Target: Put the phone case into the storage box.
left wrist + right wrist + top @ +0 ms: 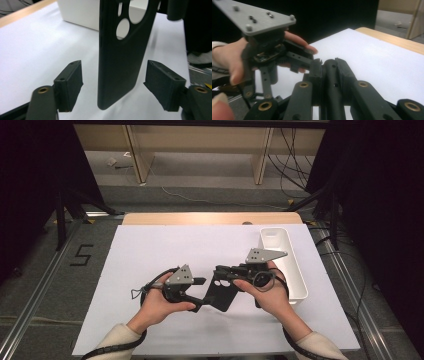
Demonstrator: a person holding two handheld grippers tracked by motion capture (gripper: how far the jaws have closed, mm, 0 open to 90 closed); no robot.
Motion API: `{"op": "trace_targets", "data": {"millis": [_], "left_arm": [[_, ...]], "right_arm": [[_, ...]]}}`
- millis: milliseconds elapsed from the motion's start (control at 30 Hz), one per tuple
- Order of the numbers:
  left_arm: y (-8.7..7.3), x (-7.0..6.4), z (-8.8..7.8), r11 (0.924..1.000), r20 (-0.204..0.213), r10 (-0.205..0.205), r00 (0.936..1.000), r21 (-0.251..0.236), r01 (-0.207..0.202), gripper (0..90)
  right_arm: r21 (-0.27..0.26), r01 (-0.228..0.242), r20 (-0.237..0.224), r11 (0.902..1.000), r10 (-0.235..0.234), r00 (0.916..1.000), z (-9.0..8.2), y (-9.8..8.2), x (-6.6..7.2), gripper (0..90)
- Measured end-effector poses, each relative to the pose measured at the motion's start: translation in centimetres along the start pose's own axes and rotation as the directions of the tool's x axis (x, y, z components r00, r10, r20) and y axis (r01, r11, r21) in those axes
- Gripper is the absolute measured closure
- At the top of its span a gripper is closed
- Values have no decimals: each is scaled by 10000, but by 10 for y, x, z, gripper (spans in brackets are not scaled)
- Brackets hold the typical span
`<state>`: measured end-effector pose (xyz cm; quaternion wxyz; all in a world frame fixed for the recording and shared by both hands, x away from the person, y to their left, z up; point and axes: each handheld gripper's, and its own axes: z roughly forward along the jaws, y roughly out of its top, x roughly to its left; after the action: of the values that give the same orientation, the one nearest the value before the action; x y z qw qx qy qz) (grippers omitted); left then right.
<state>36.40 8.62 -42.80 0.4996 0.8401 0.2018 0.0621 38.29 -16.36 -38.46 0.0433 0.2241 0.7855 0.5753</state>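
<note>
Clamping the black phone case point(222, 290) edge-on above the tabletop point(150, 250), the right hand-held gripper point(226, 270) has its grip, while the left hand-held gripper point(113, 85) (pads point(70, 80) apart, not touching) straddles the case's lower end, so the handover seems half done.

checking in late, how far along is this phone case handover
Done: the right gripper is shut on the black phone case, held above the white mat. In hand: the left gripper straddles its lower end, pads not yet touching. Left: closing on it; the white bin looks empty.
</note>
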Motion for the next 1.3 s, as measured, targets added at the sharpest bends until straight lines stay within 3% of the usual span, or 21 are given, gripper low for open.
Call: {"op": "trace_targets", "data": {"millis": [267,400,567,800,1067,1167,1300], "left_arm": [[-3,-1,6,9991,687,411,9968,16,-413,378],[-5,-1,8,9998,1060,199,9942,-41,-196,391],[-8,-1,11,9998,1618,161,9867,97,-179,478],[-10,-5,16,9984,1739,493,9835,174,-531,589],[-9,-3,11,9981,1809,577,9818,125,-610,735],[-8,-3,9,9989,1885,384,9813,204,-430,786],[-4,-5,8,9986,1472,378,9884,311,-429,794]], "right_arm": [[248,280,-926,9993,-256,9954,1,1,0,778],[309,341,-1234,9989,-301,9919,3,1,3,778],[345,505,-1495,9981,-448,9877,5,2,5,778],[287,698,-1888,9972,-631,9800,6,3,9,777],[104,857,-2218,9963,-813,9717,6,5,10,769],[53,995,-2114,9950,-961,9727,5,6,11,731],[-24,1234,-1608,9923,-1222,9794,4,7,10,575]]}}
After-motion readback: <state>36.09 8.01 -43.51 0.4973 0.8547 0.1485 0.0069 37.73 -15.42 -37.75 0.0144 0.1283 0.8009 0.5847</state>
